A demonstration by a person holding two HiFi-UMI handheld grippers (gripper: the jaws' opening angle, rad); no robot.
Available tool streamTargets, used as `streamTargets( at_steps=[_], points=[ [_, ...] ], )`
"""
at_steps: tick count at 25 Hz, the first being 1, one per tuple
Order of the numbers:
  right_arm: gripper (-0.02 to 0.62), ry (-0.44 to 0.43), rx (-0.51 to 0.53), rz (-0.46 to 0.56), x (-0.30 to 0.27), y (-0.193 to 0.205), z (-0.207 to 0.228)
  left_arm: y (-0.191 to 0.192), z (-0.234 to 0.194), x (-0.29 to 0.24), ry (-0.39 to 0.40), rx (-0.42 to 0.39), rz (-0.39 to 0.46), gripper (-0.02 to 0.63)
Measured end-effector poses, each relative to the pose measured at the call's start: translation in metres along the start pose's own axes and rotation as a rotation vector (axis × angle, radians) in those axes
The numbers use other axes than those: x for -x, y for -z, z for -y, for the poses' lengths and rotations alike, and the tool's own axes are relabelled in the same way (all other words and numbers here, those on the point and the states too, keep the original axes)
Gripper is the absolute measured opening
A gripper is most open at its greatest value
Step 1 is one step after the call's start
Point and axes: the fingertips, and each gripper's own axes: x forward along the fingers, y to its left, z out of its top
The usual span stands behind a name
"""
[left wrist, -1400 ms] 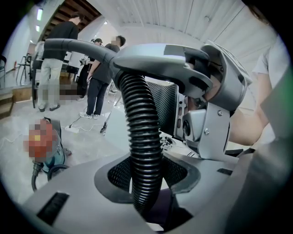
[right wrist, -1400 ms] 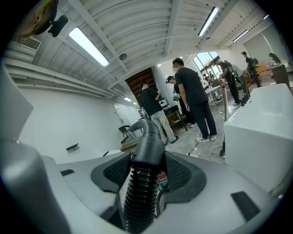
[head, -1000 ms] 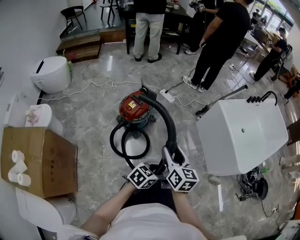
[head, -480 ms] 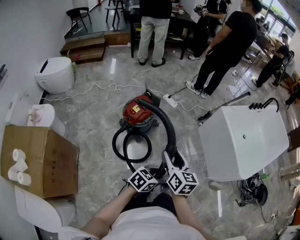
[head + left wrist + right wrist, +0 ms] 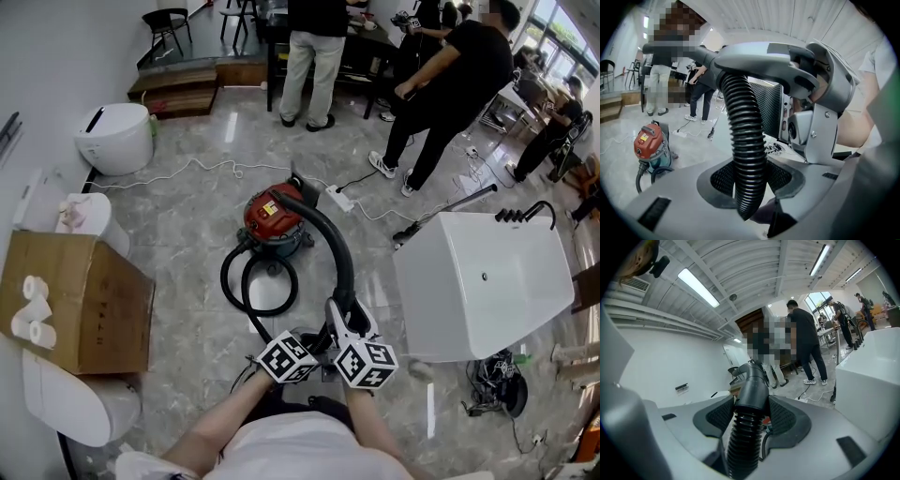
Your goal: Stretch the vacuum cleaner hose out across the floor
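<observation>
Vacuum cleaner hose (image 5: 345,262) runs near-to-far. Its near end is clenched in the left tool (image 5: 749,180) and right tool (image 5: 750,416) side by side. The red canister (image 5: 274,217) lies far, with slack looped on the floor between.

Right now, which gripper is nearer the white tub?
Right. The right gripper, shut on the hose, is on the side of the white tub. The left gripper grips the hose beside it, farther from the tub.
</observation>
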Motion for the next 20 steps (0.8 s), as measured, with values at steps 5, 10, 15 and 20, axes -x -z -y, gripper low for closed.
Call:
streamTargets(
  at_steps=[5,10,15,20],
  points=[
    [0.242,-0.021,0.004,-0.008,0.037,0.003,0.01,0.007,0.036,-0.014,-0.02,0.009,0.008,0.173],
    [0.242,-0.027,-0.014,-0.003,0.081,0.003,0.031,0.012,0.079,-0.035,-0.033,0.004,0.011,0.173],
    [0.242,-0.041,-0.004,0.001,0.126,0.002,0.048,0.016,0.122,-0.057,-0.038,-0.001,0.021,0.173],
    [0.242,-0.047,0.002,0.003,0.172,0.005,0.076,0.022,0.167,-0.087,-0.039,-0.003,0.031,0.173]
  ],
)
